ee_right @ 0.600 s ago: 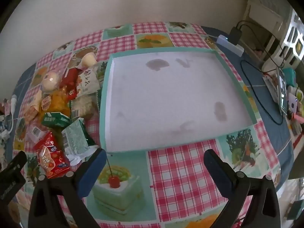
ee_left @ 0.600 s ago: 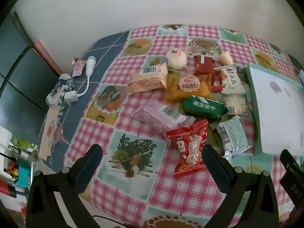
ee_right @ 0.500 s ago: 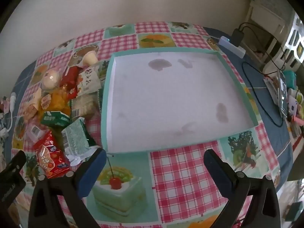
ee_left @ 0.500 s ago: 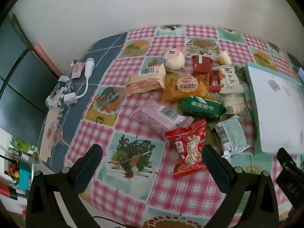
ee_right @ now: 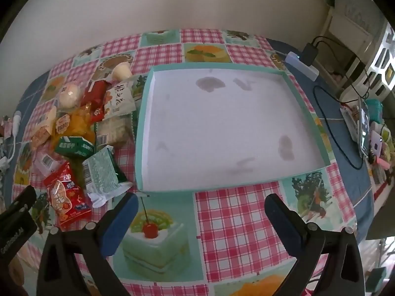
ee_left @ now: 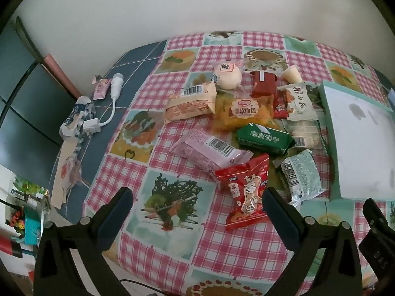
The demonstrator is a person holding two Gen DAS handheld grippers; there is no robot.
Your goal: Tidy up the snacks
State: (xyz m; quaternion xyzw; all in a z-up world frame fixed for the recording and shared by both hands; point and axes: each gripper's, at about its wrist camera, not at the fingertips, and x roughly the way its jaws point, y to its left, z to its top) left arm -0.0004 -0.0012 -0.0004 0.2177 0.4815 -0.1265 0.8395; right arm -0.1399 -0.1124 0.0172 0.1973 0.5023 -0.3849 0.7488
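The snacks lie in a messy pile on the bench, just beside the empty tray (ee_right: 142, 133). Both the left gripper (ee_left: 197, 209) and the right gripper (ee_right: 201, 208) hover with jaws wide apart, holding nothing. The red packet (ee_left: 244, 192) is nearest; it looks light, puffy and slippery, so pinching across its middle seems safest, gently, or it may crush
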